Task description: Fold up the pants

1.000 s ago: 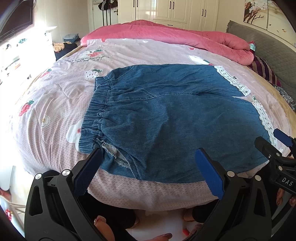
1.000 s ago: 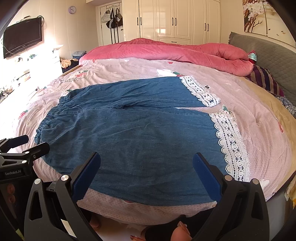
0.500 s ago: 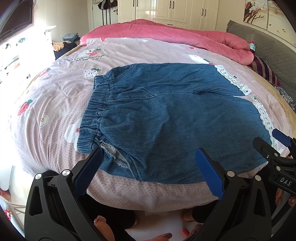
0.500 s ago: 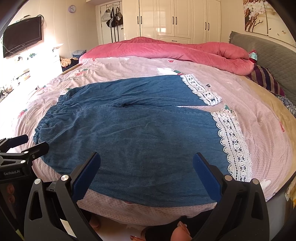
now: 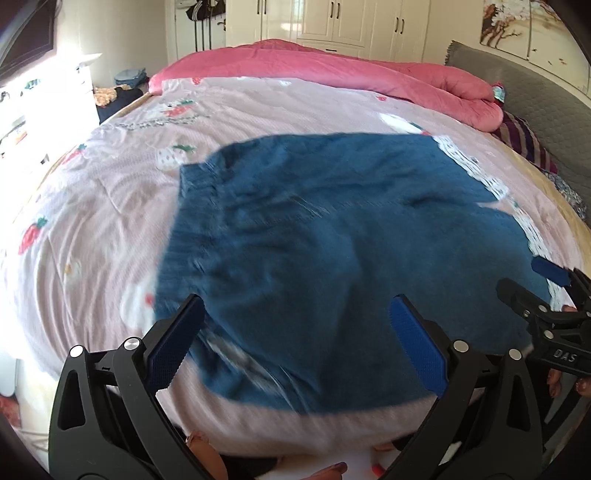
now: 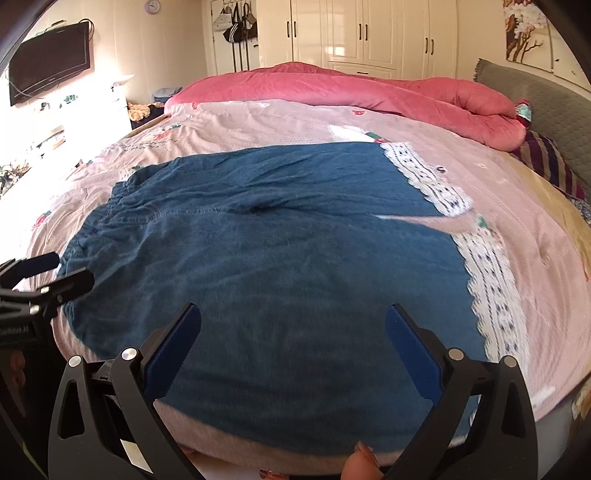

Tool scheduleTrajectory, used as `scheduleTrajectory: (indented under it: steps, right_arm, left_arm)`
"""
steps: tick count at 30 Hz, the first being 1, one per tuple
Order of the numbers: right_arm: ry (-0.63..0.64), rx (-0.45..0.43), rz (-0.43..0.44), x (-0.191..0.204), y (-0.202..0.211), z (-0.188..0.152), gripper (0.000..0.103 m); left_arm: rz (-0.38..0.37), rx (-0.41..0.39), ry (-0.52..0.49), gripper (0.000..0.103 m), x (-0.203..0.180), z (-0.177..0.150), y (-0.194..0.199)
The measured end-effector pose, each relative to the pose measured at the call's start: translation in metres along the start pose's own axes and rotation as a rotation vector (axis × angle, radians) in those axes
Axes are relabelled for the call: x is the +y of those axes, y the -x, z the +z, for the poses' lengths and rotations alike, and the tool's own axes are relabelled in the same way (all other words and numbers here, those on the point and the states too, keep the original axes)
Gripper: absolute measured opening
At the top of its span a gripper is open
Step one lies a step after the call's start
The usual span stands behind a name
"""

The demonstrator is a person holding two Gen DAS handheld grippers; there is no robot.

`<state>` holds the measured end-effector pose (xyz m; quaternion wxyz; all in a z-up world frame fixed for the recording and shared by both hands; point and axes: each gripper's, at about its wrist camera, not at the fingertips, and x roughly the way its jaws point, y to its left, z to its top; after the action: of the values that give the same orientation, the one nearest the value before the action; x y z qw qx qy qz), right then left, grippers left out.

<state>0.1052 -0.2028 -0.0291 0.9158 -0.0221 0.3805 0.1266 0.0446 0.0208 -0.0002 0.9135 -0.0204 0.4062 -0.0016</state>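
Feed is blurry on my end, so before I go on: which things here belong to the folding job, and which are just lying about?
For the job:
denim pants, spread flat on the bed
left gripper, open
right gripper, open

Just lying about:
pink quilt
striped pillow
wall TV
bags hung by the wardrobe

Cream wardrobe (image 6: 369, 37) along back wall, TV (image 6: 50, 75) mounted left, grey headboard (image 6: 535, 99) right, pink duvet (image 6: 351, 92) heaped far side of bed, harsh glare left.
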Motion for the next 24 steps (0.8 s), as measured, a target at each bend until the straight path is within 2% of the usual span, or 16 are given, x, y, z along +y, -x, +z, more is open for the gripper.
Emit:
scheduleTrajectory:
  steps: [7, 12, 16, 18, 20, 22, 24]
  right_arm:
    - [0.010, 0.048, 0.096, 0.000, -0.028, 0.044, 0.099]
    - [0.031, 0.079, 0.151, 0.004, -0.050, 0.080, 0.099]
    - [0.080, 0.087, 0.130, 0.010, -0.073, 0.108, 0.099]
    - [0.098, 0.095, 0.135, 0.012, -0.085, 0.118, 0.099]
    - [0.103, 0.120, 0.161, 0.013, -0.101, 0.132, 0.099]
    - [0.127, 0.127, 0.170, 0.015, -0.114, 0.144, 0.099]
    - [0.170, 0.126, 0.188, 0.022, -0.127, 0.160, 0.099]
  left_arm:
    - [0.054, -0.008, 0.017, 0.094, 0.046, 0.057, -0.031]
    - [0.107, 0.029, -0.029, 0.094, 0.069, 0.092, -0.070]
    - [0.106, 0.086, -0.063, 0.094, 0.081, 0.113, -0.106]
    - [0.109, 0.081, -0.076, 0.094, 0.085, 0.119, -0.116]
    - [0.072, 0.098, -0.087, 0.090, 0.086, 0.124, -0.126]
    - [0.037, 0.131, -0.097, 0.075, 0.087, 0.127, -0.139]
    - [0.021, 0.139, -0.095, 0.071, 0.088, 0.128, -0.147]
